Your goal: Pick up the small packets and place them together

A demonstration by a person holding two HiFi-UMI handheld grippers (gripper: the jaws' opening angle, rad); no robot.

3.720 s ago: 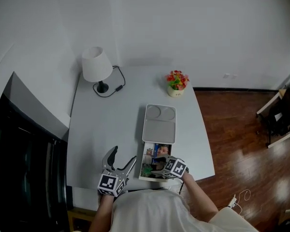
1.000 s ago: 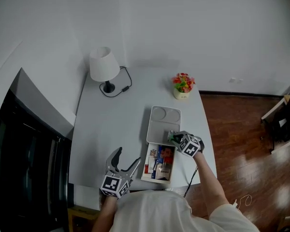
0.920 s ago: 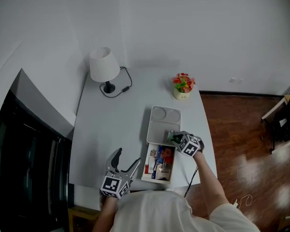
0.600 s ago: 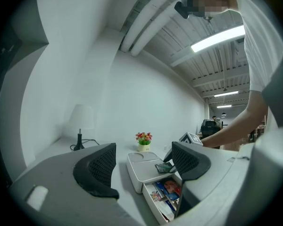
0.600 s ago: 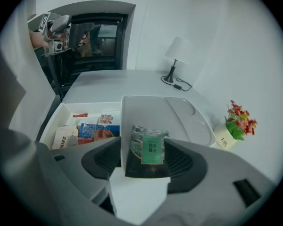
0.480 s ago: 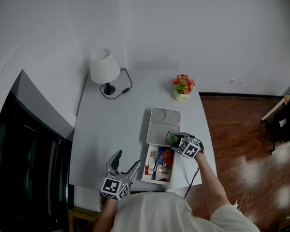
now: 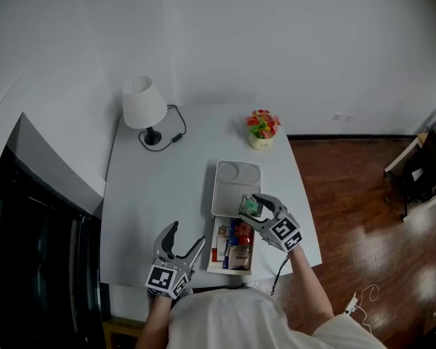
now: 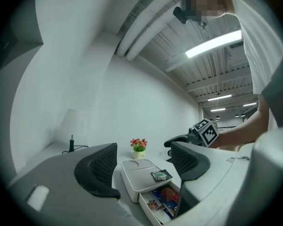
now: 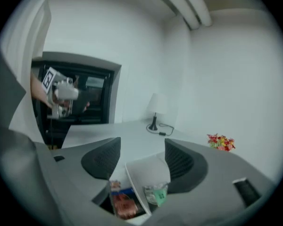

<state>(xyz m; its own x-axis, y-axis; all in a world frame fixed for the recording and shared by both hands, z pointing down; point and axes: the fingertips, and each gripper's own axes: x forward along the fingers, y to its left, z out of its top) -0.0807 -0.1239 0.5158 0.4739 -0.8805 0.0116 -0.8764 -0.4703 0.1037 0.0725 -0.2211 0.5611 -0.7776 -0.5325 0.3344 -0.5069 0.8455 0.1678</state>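
**Packet down, more to fetch.** The right gripper hangs over the white box on the bench. Its jaws have just opened wide and nothing is caught between them. The green packet lies flat on the box's lid, below the gap between those jaws, at the lid's end nearest the open drawer.

The other packets sit side by side in that drawer, lower than the right jaws and on the person's side of them. The drawer's long axis runs away from the person, in line with the box.

The left gripper is held level just beside the drawer's left wall. Its jaws are wide, though they have just eased in a little, and they are empty.

Both grippers are near the drawer. The right one, already above its far end, looks better placed for the next packet. It would need to tip down and draw back toward the person to reach in.
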